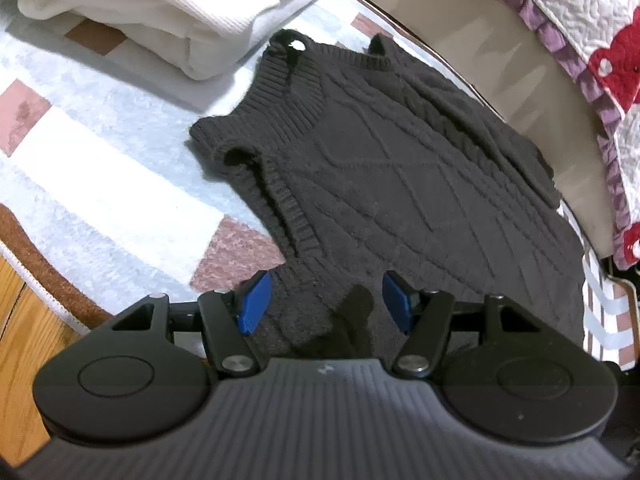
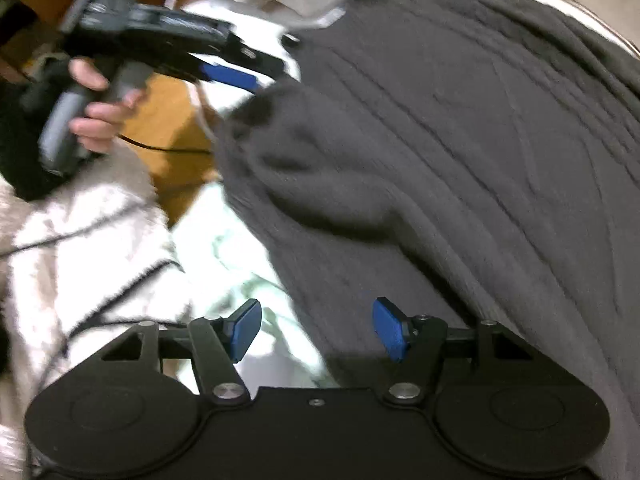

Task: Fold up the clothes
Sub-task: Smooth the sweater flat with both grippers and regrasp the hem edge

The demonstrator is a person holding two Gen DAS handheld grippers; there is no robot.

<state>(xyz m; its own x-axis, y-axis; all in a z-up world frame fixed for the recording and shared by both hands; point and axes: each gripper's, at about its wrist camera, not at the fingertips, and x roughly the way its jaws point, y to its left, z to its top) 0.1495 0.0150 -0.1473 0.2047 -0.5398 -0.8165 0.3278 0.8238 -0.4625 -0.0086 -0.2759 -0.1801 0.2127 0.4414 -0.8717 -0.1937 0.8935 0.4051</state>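
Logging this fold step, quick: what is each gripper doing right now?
Left gripper: open, holding nothing, over the dark cable-knit sleeveless sweater.
Right gripper: open, holding nothing, at the sweater's edge.

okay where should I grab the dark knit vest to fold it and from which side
Probably by the bottom hem of the vest, from the near side. It lies flat with its neck away, and the hem sits between the open pads of the left gripper, which points down at it.

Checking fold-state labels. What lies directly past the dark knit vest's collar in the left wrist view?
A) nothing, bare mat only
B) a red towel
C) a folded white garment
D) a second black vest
C: a folded white garment lies on the patterned mat just beyond the collar of the dark knit vest.
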